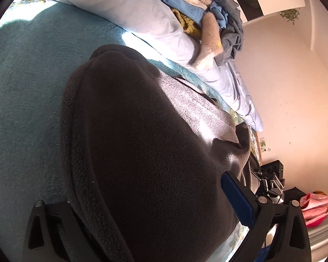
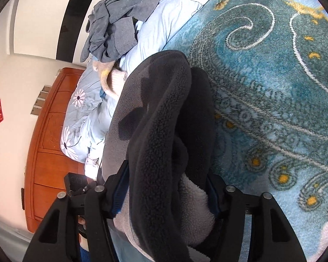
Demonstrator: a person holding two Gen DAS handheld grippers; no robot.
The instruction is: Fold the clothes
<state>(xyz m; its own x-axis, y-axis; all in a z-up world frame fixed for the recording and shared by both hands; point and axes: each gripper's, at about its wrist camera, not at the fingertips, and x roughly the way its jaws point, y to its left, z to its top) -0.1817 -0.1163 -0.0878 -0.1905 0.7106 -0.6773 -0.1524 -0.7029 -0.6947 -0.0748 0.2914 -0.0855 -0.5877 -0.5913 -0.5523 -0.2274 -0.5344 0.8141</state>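
Biggest thing here is the bed with its teal patterned blanket [image 2: 273,69], filling everything from 12 to 5 o'clock in the right wrist view. Along its far edge sits a pale blue duvet [image 1: 142,15], and on that a pile of unfolded clothes [image 1: 210,11] at about 1 o'clock in the left view, blue and grey stuff with something cream and yellow mixed in.

The piece being worked is the dark grey fleece [image 1: 142,142], dead centre in both cameras, lying over the blanket and bunched up toward the lenses.

The right hand-held gripper [image 2: 164,192] is clamped down on a thick wad of it, dark pile outside, pale lining [image 2: 196,198] showing between the fingers at 6 o'clock. The left hand-held gripper [image 1: 142,214] has its fingers spread wide with fleece draped across them; one blue pad [image 1: 236,198] shows at 4 o'clock, but honestly I can't tell if it's pinching anything, the cloth hides the other side.

To do this fold well, I'd say:
- keep both grips level so the edge stays straight
- pull it taut before laying it down
- the right grip looks like it has several layers, so watch for a lumpy crease
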